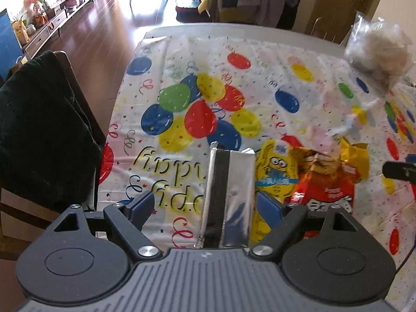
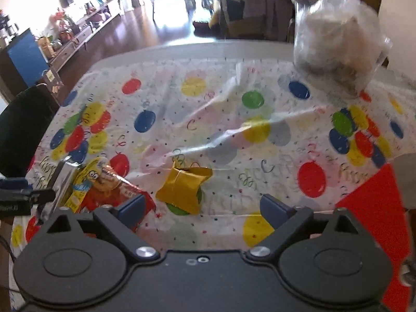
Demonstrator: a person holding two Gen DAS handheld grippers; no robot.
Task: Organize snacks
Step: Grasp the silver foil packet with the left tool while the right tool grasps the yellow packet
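Note:
My left gripper [image 1: 208, 205] is open, its jaws standing either side of a silver foil snack pack [image 1: 228, 197] that lies on the balloon-print tablecloth [image 1: 182, 78]. A yellow minion packet [image 1: 275, 171] and a red snack bag [image 1: 327, 182] lie just right of it. My right gripper [image 2: 205, 208] is open and empty above the cloth. A small gold foil packet [image 2: 184, 189] lies between its fingers and a little ahead. The red bag [image 2: 122, 195] and minion packet [image 2: 88, 179] are by its left finger. A clear bag of pale snacks [image 2: 335, 44] stands far right.
A chair draped in dark cloth [image 1: 39, 130] stands at the table's left edge. The clear bag [image 1: 379, 49] also shows far right in the left wrist view. A red patch [image 2: 377, 208] covers the cloth's near right corner. Wooden floor and furniture lie beyond the table.

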